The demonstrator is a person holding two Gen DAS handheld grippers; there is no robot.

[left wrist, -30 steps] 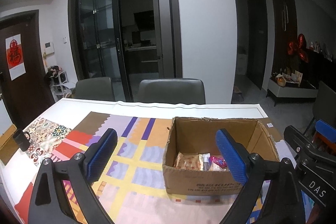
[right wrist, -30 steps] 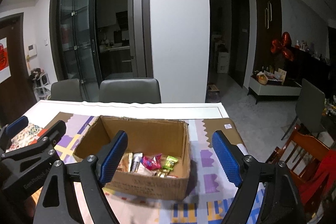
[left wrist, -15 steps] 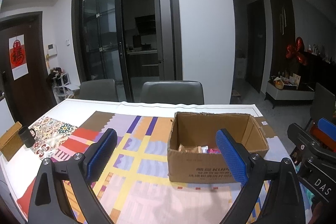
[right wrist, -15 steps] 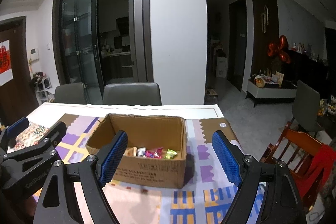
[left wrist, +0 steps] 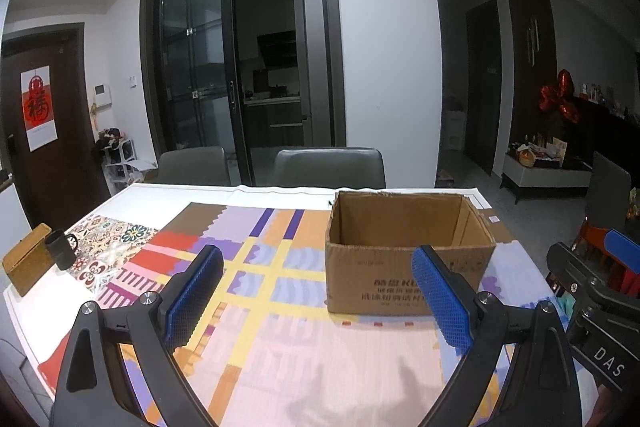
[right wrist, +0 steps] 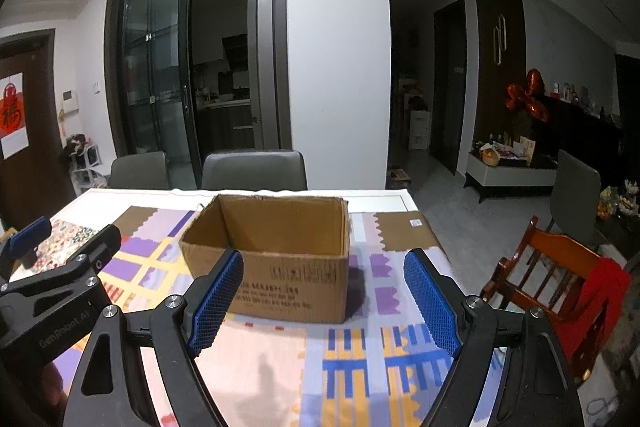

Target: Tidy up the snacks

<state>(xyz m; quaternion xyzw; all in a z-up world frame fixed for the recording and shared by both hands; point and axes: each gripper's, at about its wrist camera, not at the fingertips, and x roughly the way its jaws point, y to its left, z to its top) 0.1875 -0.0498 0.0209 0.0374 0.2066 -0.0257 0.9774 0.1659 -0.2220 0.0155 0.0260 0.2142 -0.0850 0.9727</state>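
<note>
An open brown cardboard box (left wrist: 408,263) stands on the patterned tablecloth (left wrist: 280,327); it also shows in the right wrist view (right wrist: 276,267). Its near wall hides the contents, so no snacks show. My left gripper (left wrist: 320,303) is open and empty, low over the table, short of the box. My right gripper (right wrist: 324,303) is open and empty, also in front of the box. Each gripper shows at the edge of the other's view.
A black mug (left wrist: 60,249) and a small brown box (left wrist: 26,263) stand at the table's left edge. Two grey chairs (left wrist: 330,167) stand behind the table. A wooden chair with red cloth (right wrist: 560,279) stands to the right.
Both grippers have dropped lower and pulled back from the box. The snacks seen inside the box earlier are now hidden behind its near wall.
</note>
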